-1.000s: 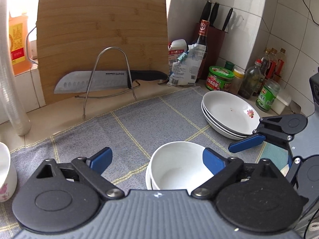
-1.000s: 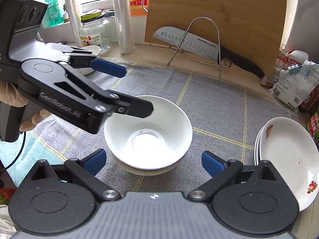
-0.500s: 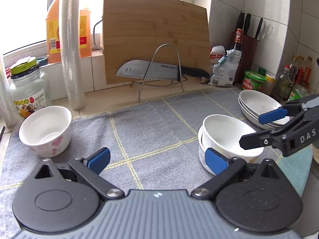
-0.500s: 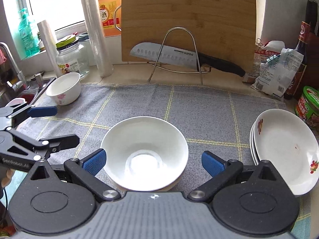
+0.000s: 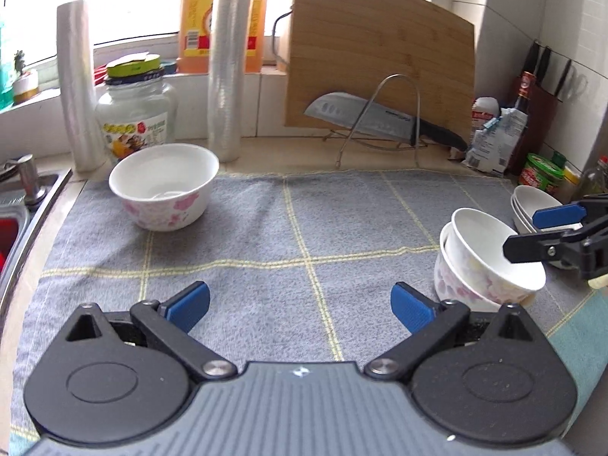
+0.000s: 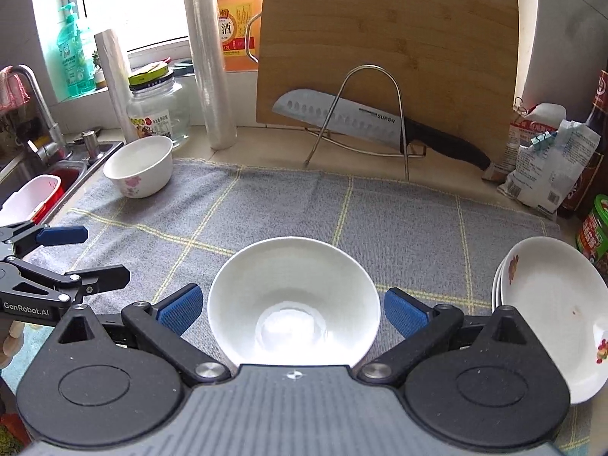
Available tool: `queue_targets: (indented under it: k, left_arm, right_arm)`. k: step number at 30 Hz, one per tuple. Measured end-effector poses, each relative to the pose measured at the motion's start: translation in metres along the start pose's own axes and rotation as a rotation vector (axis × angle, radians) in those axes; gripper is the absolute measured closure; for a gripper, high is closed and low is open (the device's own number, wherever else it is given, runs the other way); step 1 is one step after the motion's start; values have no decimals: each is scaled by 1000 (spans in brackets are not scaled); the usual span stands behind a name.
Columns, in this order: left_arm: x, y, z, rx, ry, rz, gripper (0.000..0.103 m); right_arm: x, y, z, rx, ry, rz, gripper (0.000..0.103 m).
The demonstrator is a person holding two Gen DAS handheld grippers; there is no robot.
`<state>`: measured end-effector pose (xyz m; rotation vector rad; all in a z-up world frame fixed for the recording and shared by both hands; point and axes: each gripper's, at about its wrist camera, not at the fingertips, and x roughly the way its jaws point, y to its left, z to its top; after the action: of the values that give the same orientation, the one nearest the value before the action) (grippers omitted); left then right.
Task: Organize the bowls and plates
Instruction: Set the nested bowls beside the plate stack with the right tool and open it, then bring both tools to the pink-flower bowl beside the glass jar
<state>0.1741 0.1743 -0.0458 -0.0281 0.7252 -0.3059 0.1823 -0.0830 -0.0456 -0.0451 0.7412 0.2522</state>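
Bowls are partly gathered on a kitchen surface covered by a grey checked cloth (image 5: 266, 228). Near the front edge, a stack of bowls (image 6: 292, 304) sits with one white bowl nested in a flower-patterned one, and a stack of plates (image 6: 551, 304) with small floral marks rests just beside it on the right. A lone flowered bowl (image 5: 163, 190) stands well apart at the far left corner of the cloth, near the sink (image 6: 22, 167) and a glass jar (image 5: 136, 114).

The left gripper (image 5: 300, 304) hovers over bare cloth with its jaws spread wide and nothing between them, pointed roughly toward the lone bowl. The right gripper (image 6: 290, 309) hangs above the nested bowls, its jaws also wide, one blue pad on either side of the rim, though whether either pad touches the rim cannot be told from the wrist view.

Judging by the layout, the sorting is well along: plates are piled and two bowls are nested. What appears to be left is fetching the far bowl and adding it to the stack. A cutting board (image 6: 387, 57) and a knife (image 6: 364, 121) on a wire rack stand behind, clear of the work.
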Motion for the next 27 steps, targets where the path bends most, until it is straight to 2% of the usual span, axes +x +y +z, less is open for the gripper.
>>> queue_targets:
  k: [3,6,9,16,23,27]
  left_arm:
    - [2,9,-5,-51,41,46,2]
    - [-1,18,-8,-60,37,104,2]
    - [2,29,-5,-53,35,132,2]
    - [22,62,7,39,5,139,2]
    - [55,95,7,59,41,132,2]
    - [62,103,9,74,34,116,2]
  right_arm:
    - [2,-5,7,-9,-17,35,0]
    - [6,-2,13,-32,-17,61,0]
    - [7,6,20,-59,-26,61,0]
    - [21,35,40,-72,-22,21,0]
    - [35,78,55,-138,2,1,0]
    - [42,95,63,-164,6,-2,0]
